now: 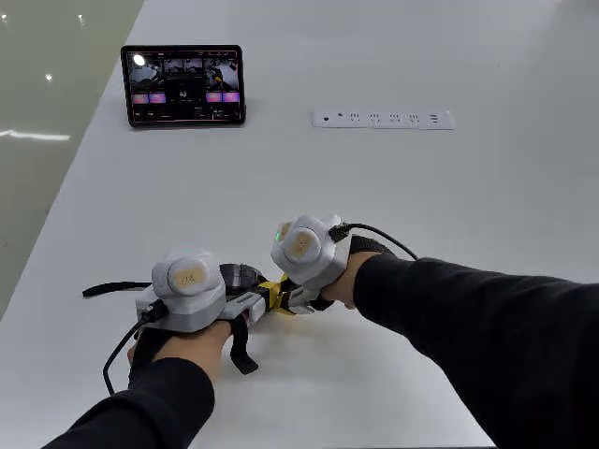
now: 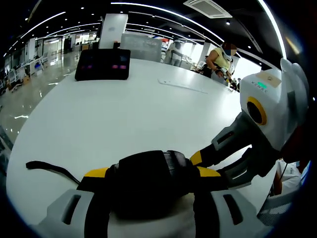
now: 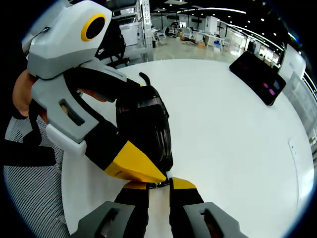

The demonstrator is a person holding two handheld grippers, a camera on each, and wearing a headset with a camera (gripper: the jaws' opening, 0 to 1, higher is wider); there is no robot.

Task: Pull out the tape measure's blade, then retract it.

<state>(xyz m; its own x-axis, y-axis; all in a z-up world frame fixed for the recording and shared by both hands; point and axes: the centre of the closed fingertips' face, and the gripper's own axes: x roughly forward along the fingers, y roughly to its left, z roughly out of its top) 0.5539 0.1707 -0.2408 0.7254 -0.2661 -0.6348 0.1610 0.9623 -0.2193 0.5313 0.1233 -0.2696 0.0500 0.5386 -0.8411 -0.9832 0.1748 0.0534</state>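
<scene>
We work on a wide white desk (image 1: 449, 187). A tablet (image 1: 182, 84) stands well beyond the tape measure (image 3: 146, 124), and a power strip (image 1: 384, 119) lies flat, also far beyond it and off to its right. The tape measure itself sits on the desk at the near edge, between our two hands.

The left gripper (image 2: 152, 172) has the black case: its fingers (image 2: 208, 172) are closed on it from both sides, yellow tips against the body. The right gripper (image 3: 166, 186) meets the case at its mouth. Its fingers (image 3: 184, 184) are drawn almost together on a small metal piece there, which we take for the blade's end hook (image 3: 159, 184), though it is tiny and partly hidden. The case's strap (image 1: 117, 288) trails on the desk to the left of the tape measure.

No length of blade shows yet, so we judge the pull is about to start. To do it well, we should clamp the case hard with the left and draw the right straight away from the mouth — in line with the slot, low over the desk, no twist. A sideways tug could slip the hook out of the pinch. For the return, we should walk the right back toward the case rather than let the blade snap home.
</scene>
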